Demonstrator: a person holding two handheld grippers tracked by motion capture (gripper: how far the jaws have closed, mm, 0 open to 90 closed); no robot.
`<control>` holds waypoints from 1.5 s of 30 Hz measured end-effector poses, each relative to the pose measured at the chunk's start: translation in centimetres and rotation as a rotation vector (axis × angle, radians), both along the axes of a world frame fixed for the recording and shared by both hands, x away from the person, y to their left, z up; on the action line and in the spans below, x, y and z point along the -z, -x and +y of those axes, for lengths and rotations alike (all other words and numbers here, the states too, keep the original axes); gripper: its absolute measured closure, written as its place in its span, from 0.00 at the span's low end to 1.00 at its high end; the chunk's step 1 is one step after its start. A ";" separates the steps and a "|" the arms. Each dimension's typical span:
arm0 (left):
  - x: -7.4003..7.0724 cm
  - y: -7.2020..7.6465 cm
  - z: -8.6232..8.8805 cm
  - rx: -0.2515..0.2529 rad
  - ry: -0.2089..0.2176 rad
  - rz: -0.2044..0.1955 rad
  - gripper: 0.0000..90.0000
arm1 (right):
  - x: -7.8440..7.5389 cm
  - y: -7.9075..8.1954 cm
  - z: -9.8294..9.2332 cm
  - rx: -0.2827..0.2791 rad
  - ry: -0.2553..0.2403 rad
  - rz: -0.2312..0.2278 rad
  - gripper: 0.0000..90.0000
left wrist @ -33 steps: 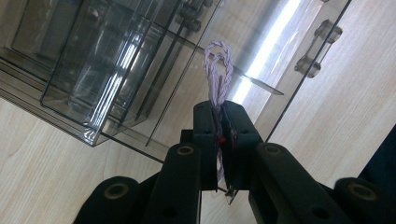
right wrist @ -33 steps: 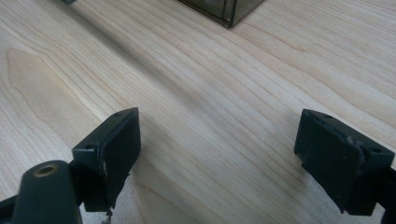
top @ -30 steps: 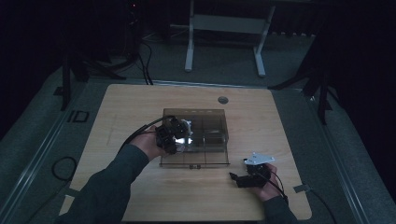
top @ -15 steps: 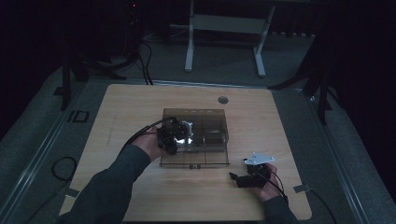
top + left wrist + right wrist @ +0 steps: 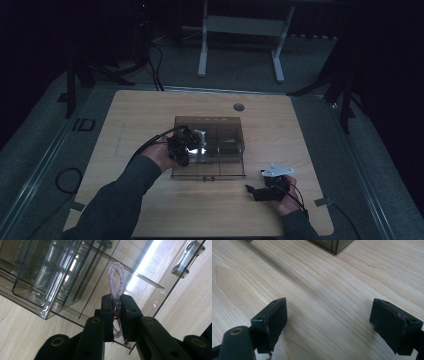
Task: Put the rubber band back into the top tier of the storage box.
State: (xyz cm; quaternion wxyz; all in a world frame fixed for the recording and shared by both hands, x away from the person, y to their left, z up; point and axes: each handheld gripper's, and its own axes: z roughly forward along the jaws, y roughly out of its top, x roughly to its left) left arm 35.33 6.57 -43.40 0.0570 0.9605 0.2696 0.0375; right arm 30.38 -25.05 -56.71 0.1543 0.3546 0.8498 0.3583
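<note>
A: Thing first. What's in hand?

B: A loop of pale twisted cord (image 5: pixel 116 277), pinkish-white. It sits between the jaws of the left gripper (image 5: pixel 116 315), the loop end poking out past the tips, over the clear organizer box (image 5: pixel 210 145).

A: Gripped or released?

B: The jaws have just been opening a little. They're narrow, with the cord between them and a thin gap each side, so I read the pads as off it or barely touching. Call it the release.

A: Which compartment?

B: In the high view the left gripper (image 5: pixel 182 145) is over the left part of the box. The left gripper view shows dividers and a clear inner wall below the loop, but I can't tell the exact cell.

A: Right side?

B: Right gripper (image 5: pixel 328 322) stands wide with nothing between the jaws, only bare wooden table (image 5: pixel 317 277) under it. In the high view it sits near the front right corner of the box, well apart from the cord.

A: Step?

B: Judgement: placing the cord into the box, at the let-go.

A: Next move needs?

B: Probably more opening so the cord drops free, then a straight lift out. The risk is strands snagging on a pad and dragging back out.
</note>
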 end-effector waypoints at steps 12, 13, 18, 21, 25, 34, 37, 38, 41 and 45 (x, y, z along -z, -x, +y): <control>-0.1 0.0 0.0 -0.009 0.011 -0.001 0.74 | 0.0 0.0 0.0 0.000 0.000 0.000 0.17; -0.2 0.0 0.0 -0.013 0.012 -0.001 0.73 | 0.0 0.0 0.0 0.000 0.000 0.000 0.16; -0.4 0.0 0.1 -0.016 0.026 -0.006 0.67 | 0.0 0.0 0.0 0.000 0.000 0.000 0.17; -0.4 0.0 0.1 -0.016 0.029 -0.005 0.67 | 0.0 0.0 0.0 0.000 0.000 0.000 0.16; -0.5 0.1 0.1 -0.014 0.032 -0.006 0.66 | 0.0 0.0 0.0 0.000 0.000 0.000 0.17; -0.7 0.4 0.0 0.005 0.048 -0.017 0.66 | 0.0 0.0 0.0 0.000 0.000 0.001 0.17; -0.8 0.5 -0.1 0.013 0.054 -0.018 0.66 | 0.0 0.0 0.0 0.000 0.000 0.000 0.17; -0.8 0.5 -0.1 0.013 0.054 -0.018 0.66 | 0.0 0.0 0.0 0.000 0.000 0.000 0.17; -0.9 0.6 -0.2 0.016 0.066 -0.022 0.66 | 0.0 0.0 0.0 0.000 0.000 0.000 0.17; -1.2 0.8 -0.3 0.022 0.084 -0.031 0.66 | 0.0 0.0 0.0 0.000 0.000 0.001 0.17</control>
